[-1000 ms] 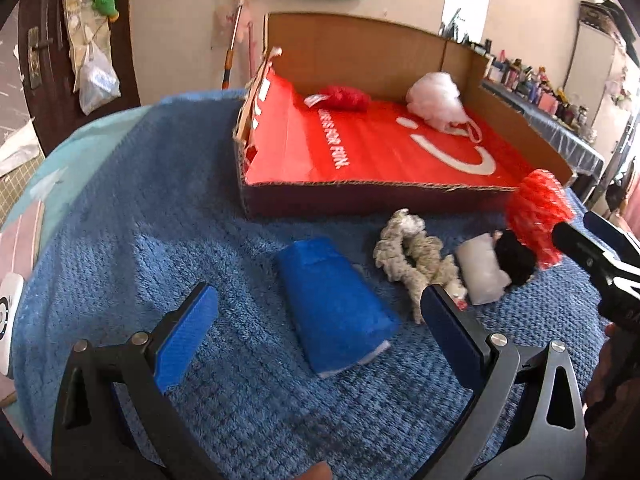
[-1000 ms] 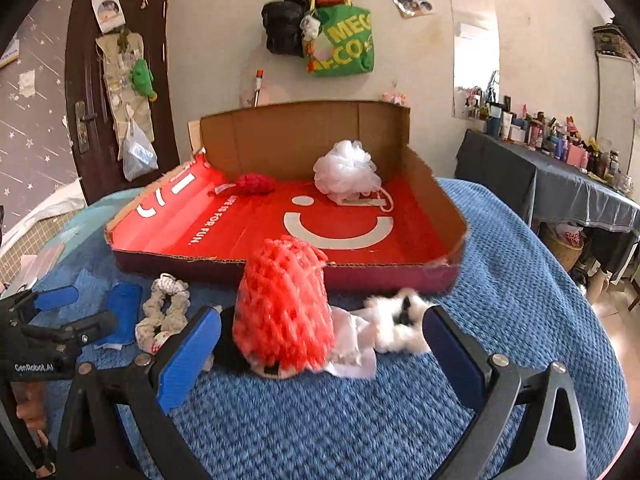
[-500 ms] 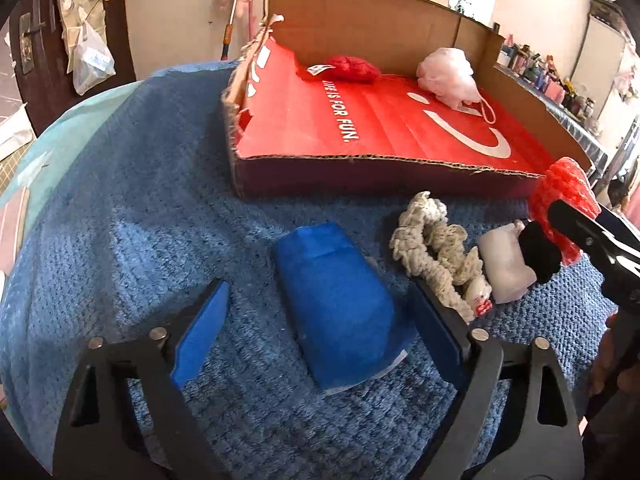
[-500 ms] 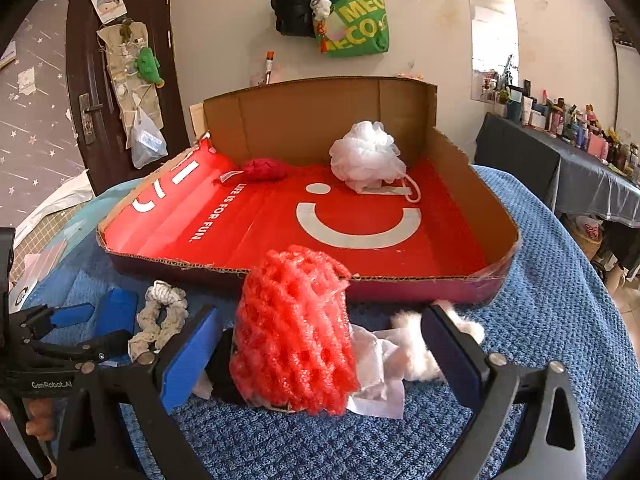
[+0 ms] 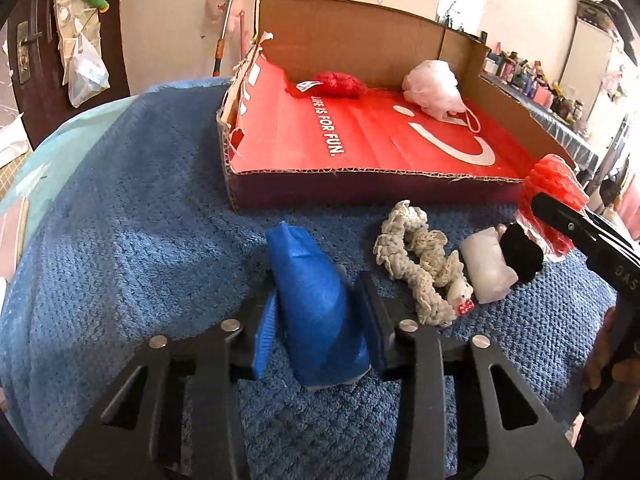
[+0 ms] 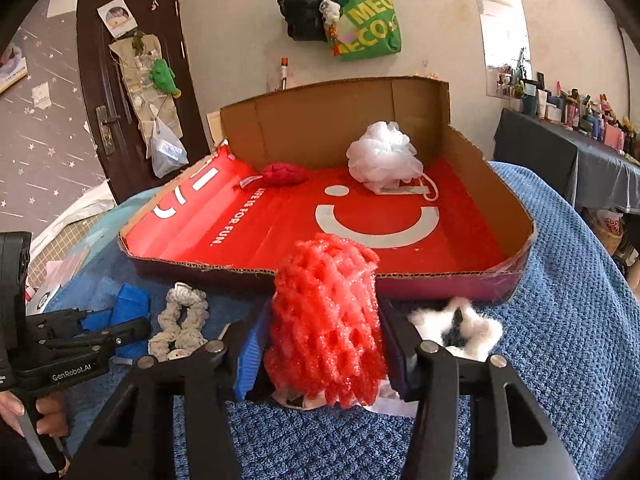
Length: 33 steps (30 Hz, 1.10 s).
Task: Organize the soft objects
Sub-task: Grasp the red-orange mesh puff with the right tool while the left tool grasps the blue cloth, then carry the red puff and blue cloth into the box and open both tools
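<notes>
- Blue and soft, the blue cloth pad (image 5: 316, 320) lies on the blue knitted blanket (image 5: 132, 264), in front of the cardboard box (image 5: 344, 36). The left gripper (image 5: 320, 336) has just been closing and now clamps it, both pads pressed into its sides.
- The red foam net (image 6: 326, 320) sits on the same blanket, just before the box's low front wall. The right gripper (image 6: 324, 348) has likewise just been closing and now squeezes the net from both sides.
- Between the two held things lie a cream crocheted scrunchie (image 5: 416, 256), a white soft roll (image 5: 486, 268) and a black soft lump (image 5: 522, 252), the roll and lump touching; the lump sits against the net's base.
- A white and black fluffy piece (image 6: 456, 326) lies to the right of the net, close beside the right gripper's finger.
- The box's front edge stands between both held things and its red printed floor.
- Inside the box, near the back wall, rest a red soft piece (image 5: 340, 84) and a white mesh pouf (image 6: 382, 158), well apart.
- A person's hand (image 6: 40, 412) holds the left gripper's handle at the edge of the right wrist view.
- A green tote bag (image 6: 366, 28) hangs on the wall behind.
</notes>
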{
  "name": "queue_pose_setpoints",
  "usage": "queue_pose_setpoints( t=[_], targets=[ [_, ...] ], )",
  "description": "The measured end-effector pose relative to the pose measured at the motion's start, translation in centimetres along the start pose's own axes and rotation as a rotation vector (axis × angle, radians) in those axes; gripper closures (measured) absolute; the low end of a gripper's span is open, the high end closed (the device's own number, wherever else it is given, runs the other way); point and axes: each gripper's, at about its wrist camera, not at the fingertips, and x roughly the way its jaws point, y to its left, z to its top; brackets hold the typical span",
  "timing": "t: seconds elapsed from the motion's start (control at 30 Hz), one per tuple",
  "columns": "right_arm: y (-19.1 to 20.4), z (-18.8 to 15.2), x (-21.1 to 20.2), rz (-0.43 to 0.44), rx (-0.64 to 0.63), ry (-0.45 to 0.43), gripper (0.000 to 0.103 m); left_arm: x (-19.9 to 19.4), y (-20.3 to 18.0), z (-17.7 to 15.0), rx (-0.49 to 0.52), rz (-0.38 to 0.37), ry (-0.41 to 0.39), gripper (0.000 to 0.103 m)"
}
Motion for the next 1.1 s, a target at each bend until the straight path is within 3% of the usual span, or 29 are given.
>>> queue_pose_setpoints(
  t=[0.57,1.1],
  targets=[
    [0.2,0.3,-3.2,-0.03,-0.009,-0.097,0.05,-3.1,-1.9,1.4,0.033,-0.088,-0.082,0.076],
    [-0.5,0.9,-4.0,-0.047,-0.004,-0.101,0.05,-4.1,-3.1,2.9,0.058,-0.123,-0.119,0.076]
  ],
)
